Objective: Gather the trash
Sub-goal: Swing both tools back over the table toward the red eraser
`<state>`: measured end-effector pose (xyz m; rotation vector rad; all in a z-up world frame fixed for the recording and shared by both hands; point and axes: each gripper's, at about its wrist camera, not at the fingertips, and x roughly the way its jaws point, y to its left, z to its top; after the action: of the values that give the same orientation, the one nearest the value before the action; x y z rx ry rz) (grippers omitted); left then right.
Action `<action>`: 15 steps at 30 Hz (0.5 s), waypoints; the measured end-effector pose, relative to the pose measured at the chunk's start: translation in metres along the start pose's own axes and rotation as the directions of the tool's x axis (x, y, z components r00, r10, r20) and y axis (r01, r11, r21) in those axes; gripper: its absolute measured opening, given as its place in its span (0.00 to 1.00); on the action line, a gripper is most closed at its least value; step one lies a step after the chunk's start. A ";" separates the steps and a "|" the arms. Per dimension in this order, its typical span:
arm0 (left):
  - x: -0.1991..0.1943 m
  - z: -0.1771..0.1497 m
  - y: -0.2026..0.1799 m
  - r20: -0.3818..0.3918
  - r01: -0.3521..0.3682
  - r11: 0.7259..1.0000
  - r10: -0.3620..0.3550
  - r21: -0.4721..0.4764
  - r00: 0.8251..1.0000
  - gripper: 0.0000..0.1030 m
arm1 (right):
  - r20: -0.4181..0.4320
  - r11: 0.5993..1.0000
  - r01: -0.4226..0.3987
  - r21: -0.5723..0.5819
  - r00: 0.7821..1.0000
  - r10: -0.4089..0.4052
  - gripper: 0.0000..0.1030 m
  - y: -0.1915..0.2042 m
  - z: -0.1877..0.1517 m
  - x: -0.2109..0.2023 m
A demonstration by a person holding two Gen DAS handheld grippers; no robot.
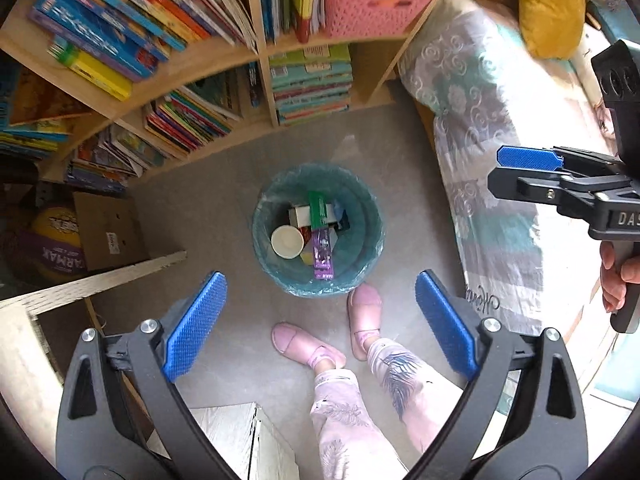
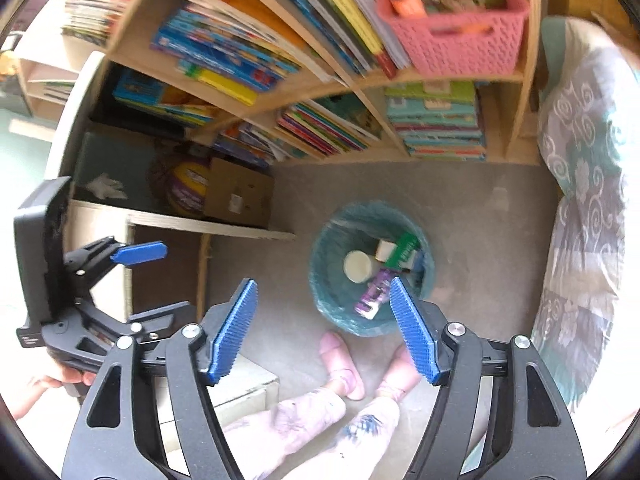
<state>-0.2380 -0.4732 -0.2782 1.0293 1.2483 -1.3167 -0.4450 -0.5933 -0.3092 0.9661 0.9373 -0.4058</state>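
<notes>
Trash sits inside the teal-lined bin on the grey floor: a white paper cup toward the bin's left side, a purple wrapper beside it toward the near rim, a green box and a white carton toward the far side. Above the bin, the left gripper has its blue fingers spread wide with nothing between them. The right gripper, also above the bin, has its fingers well apart and likewise holds nothing. Pink slippers stand just beside the bin's near rim, a bookshelf stands beyond the bin, and a patterned bed cover lies to its right
</notes>
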 end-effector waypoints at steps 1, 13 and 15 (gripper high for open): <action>-0.010 -0.001 0.001 0.016 -0.001 1.000 0.001 -0.006 1.000 0.90 | 0.012 1.000 -0.004 -0.016 1.000 0.004 0.74 0.005 0.002 -0.007; -0.131 -0.039 0.030 0.193 -0.083 0.995 0.093 -0.061 0.977 0.93 | 0.085 0.958 -0.056 -0.281 0.993 0.083 0.84 0.111 0.030 -0.081; -0.147 -0.050 0.041 0.213 -0.112 0.990 0.129 -0.088 0.968 0.93 | 0.082 0.940 -0.068 -0.334 0.992 0.100 0.84 0.132 0.036 -0.086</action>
<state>-0.1811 -0.4053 -0.1438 0.8678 1.0452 -1.2434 -0.3869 -0.5613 -0.1614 0.6696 0.8389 -0.2115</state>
